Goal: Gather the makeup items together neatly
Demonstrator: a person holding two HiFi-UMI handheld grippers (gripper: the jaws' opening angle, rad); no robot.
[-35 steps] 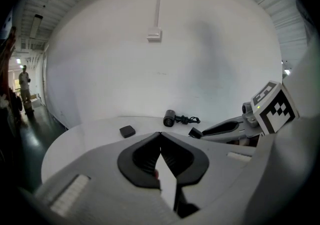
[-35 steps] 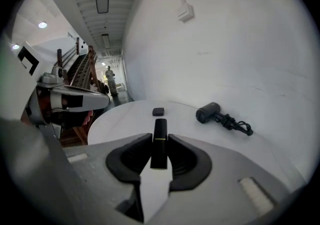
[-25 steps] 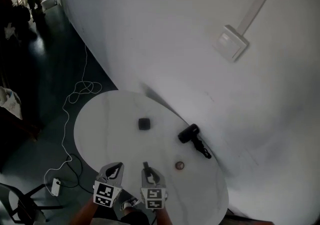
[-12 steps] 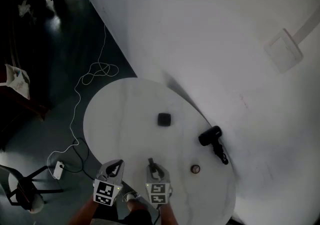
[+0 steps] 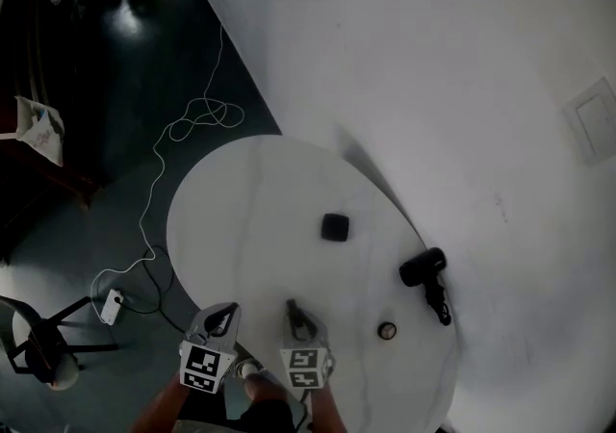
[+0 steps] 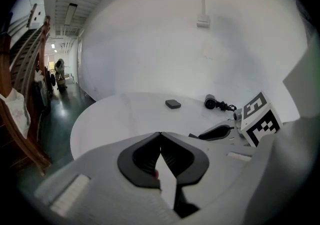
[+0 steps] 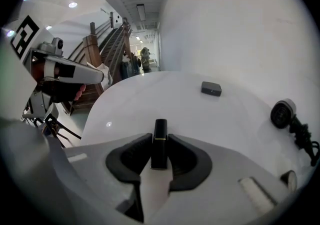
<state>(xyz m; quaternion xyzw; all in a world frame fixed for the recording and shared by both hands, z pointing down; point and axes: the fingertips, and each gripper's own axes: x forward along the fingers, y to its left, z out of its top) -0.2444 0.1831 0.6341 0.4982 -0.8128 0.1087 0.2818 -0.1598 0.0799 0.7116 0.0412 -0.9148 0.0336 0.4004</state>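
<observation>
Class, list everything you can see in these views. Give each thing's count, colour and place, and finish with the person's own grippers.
Table: one, white, round, beside the white wall.
Compact: one, black, squarish, mid-table.
Corded device: one, black, hair-dryer-shaped, at the table's wall-side edge.
Small round item: one, brownish, on the table near the corded device.
Tube: one, black, between the right gripper's jaws.
Cable: one, white, on the dark floor left of the table.
Wall plate: one, white, on the wall.
Left gripper: one, grey, shut, empty.
Right gripper: one, grey, shut on the tube.
</observation>
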